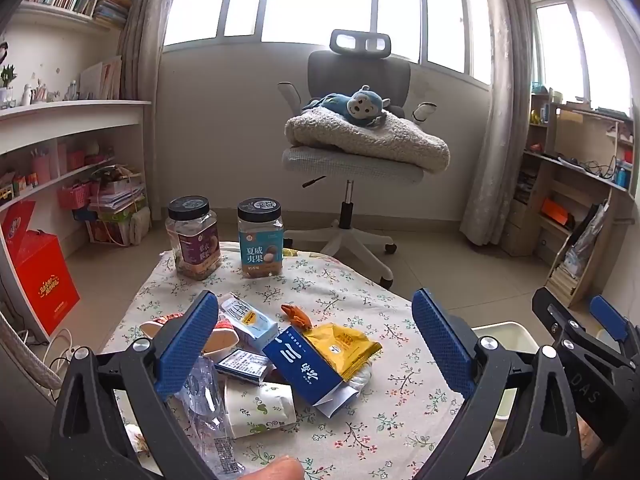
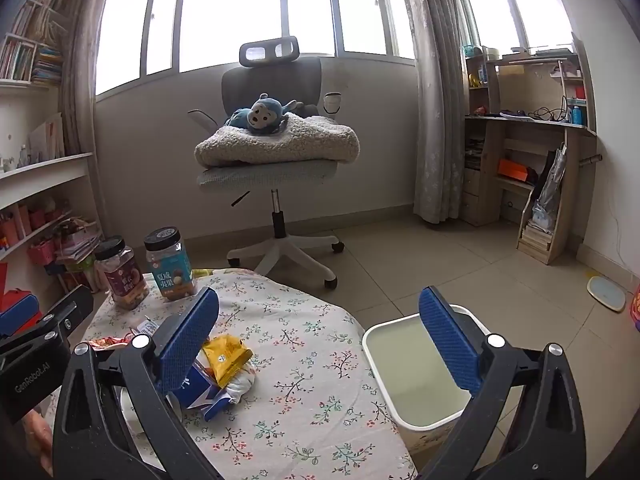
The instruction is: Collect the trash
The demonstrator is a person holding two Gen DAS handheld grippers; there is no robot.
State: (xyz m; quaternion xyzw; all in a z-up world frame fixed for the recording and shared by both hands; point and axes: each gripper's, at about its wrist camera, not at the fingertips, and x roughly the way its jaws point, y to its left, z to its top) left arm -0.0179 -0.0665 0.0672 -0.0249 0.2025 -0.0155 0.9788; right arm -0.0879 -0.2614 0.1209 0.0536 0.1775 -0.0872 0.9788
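A pile of trash lies on the floral-clothed table [image 1: 360, 292]: a blue carton [image 1: 304, 372], a yellow wrapper [image 1: 344, 344], a light-blue milk carton [image 1: 248, 320], a paper cup [image 1: 260, 408], clear plastic [image 1: 204, 396] and an orange wrapper [image 1: 296, 316]. My left gripper [image 1: 316, 344] is open above the pile, holding nothing. My right gripper [image 2: 320, 344] is open and empty, over the table's right edge beside the white bin [image 2: 404, 364]. The yellow wrapper [image 2: 226, 358] and blue carton [image 2: 196, 392] lie by its left finger.
Two black-lidded snack jars [image 1: 194, 238] [image 1: 261, 238] stand at the table's far edge. An office chair [image 1: 352, 152] with a blanket and a blue plush monkey stands beyond. Shelves [image 1: 60, 152] line the left wall, a wooden desk [image 2: 532, 152] the right.
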